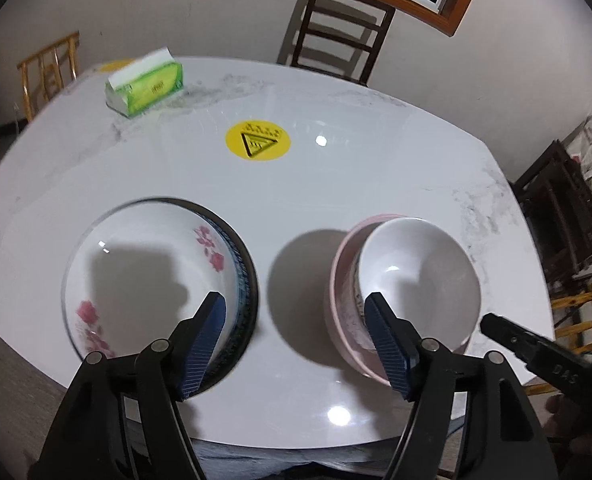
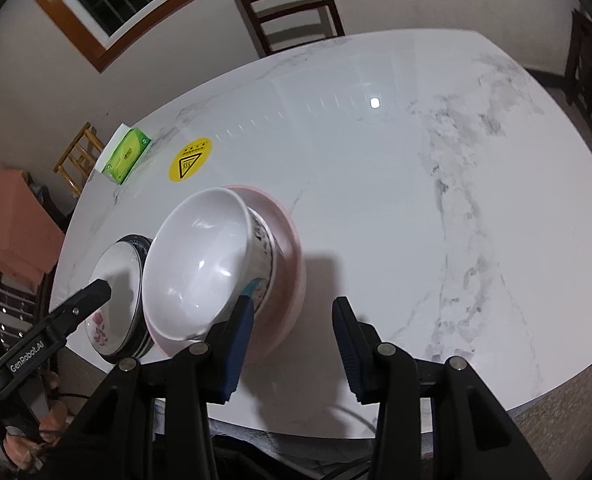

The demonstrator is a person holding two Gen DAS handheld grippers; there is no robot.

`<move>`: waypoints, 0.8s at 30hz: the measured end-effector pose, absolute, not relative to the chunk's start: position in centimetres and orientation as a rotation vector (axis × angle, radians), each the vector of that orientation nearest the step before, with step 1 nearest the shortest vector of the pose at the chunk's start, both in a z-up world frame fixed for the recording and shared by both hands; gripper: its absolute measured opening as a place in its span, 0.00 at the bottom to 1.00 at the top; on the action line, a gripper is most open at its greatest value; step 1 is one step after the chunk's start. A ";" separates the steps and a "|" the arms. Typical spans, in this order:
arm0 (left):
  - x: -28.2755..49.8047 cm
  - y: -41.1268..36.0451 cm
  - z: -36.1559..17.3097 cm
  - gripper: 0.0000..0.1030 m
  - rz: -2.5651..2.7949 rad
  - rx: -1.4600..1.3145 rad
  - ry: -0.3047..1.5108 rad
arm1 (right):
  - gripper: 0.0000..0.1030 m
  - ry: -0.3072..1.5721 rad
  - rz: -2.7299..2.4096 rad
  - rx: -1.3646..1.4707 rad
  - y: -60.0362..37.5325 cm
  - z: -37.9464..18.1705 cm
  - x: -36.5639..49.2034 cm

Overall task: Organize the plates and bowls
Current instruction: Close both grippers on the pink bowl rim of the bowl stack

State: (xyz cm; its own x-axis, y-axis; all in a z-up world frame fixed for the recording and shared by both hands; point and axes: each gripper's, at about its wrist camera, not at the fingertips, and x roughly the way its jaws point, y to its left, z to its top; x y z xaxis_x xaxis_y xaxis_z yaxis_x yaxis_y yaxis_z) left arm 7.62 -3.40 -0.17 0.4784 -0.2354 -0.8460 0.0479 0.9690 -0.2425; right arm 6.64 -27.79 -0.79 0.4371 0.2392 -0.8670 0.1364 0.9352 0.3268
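Note:
A white bowl (image 1: 416,276) sits tilted inside a pink bowl (image 1: 342,304) at the right of the left wrist view; both show in the right wrist view, the white bowl (image 2: 199,264) in the pink one (image 2: 285,248). A white bowl with pink flowers (image 1: 147,276) rests in a dark-rimmed bowl (image 1: 245,276) on the left, and also shows in the right wrist view (image 2: 113,280). My left gripper (image 1: 296,308) is open and empty above the table between the two stacks. My right gripper (image 2: 291,312) is open and empty just right of the pink bowl.
A white marble table (image 1: 376,140) carries a green tissue pack (image 1: 145,88) at the far left and a yellow warning sticker (image 1: 257,142) in the middle. Wooden chairs (image 1: 336,36) stand beyond the far edge. A dark cabinet (image 1: 556,208) stands on the right.

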 end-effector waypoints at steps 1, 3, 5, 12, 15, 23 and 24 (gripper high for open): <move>7.8 -3.2 -0.4 0.67 -0.184 -0.221 1.076 | 0.40 1.130 0.061 0.379 -27.9 -1.0 6.7; 8.2 -2.9 -1.2 0.67 -0.204 -0.280 1.119 | 0.40 1.138 0.055 0.383 -28.0 -1.4 6.9; 8.5 -2.9 -1.7 0.67 -0.206 -0.310 1.146 | 0.40 1.142 0.049 0.382 -28.1 -1.6 7.1; 9.6 -3.0 -2.8 0.65 -0.176 -0.346 1.197 | 0.40 1.168 0.031 0.378 -27.8 -2.4 7.7; 10.0 -2.8 -3.5 0.63 -0.154 -0.358 1.223 | 0.40 1.178 0.026 0.380 -27.8 -2.7 7.9; 10.5 -2.7 -4.9 0.60 -0.150 -0.379 1.270 | 0.40 1.188 0.015 0.377 -27.6 -3.2 8.4; 10.6 -2.8 -5.1 0.59 -0.147 -0.376 1.275 | 0.40 1.191 0.012 0.376 -27.6 -3.3 8.5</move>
State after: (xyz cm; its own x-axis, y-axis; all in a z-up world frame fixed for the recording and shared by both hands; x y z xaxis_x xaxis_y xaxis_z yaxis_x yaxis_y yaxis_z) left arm 10.59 -2.78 -5.09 0.2921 -0.3133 -0.9036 -0.0987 0.9299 -0.3543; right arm 8.54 -27.63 -3.33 0.3778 0.2052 -0.9029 0.1870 0.9381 0.2915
